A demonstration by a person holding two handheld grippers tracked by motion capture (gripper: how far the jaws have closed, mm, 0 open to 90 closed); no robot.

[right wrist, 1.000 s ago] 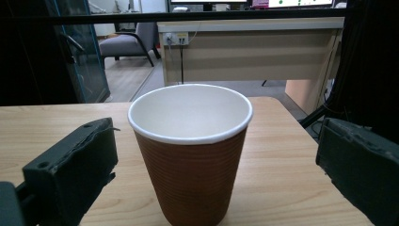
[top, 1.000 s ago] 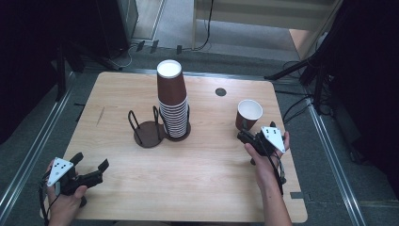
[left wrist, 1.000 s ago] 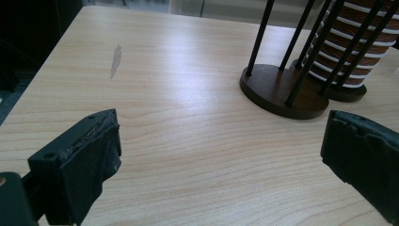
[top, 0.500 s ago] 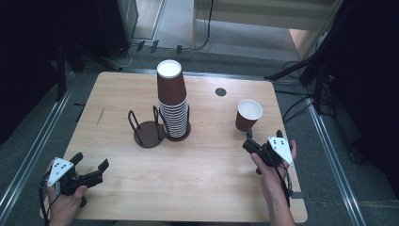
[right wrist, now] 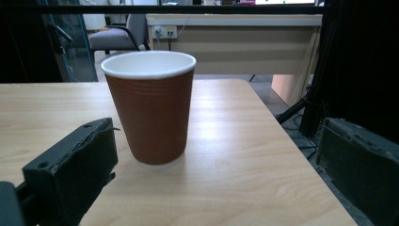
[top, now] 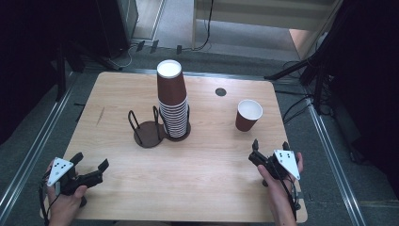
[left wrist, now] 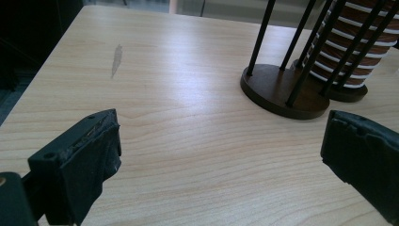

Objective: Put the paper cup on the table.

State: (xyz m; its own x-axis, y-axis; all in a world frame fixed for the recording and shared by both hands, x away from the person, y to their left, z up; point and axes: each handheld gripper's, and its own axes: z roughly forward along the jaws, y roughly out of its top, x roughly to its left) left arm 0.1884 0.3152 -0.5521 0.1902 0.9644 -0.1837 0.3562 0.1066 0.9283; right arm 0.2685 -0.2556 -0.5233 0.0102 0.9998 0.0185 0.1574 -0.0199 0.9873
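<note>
A single brown paper cup with a white inside stands upright on the right part of the wooden table. In the right gripper view the same cup stands a little ahead of the open jaws. My right gripper is open and empty, nearer to me than the cup. A tall stack of brown cups sits upside down in a dark wire holder at mid-table. The stack and holder appear ahead of my left gripper, which is open and empty at the front left corner.
A small dark round hole marks the table's far side. A grey smudge lies on the wood at the left. Metal rails run along both sides of the table, with cables and stands on the floor beyond.
My right gripper has let go of the single cup and drawn back toward me, leaving the cup standing. The left gripper has not moved.
</note>
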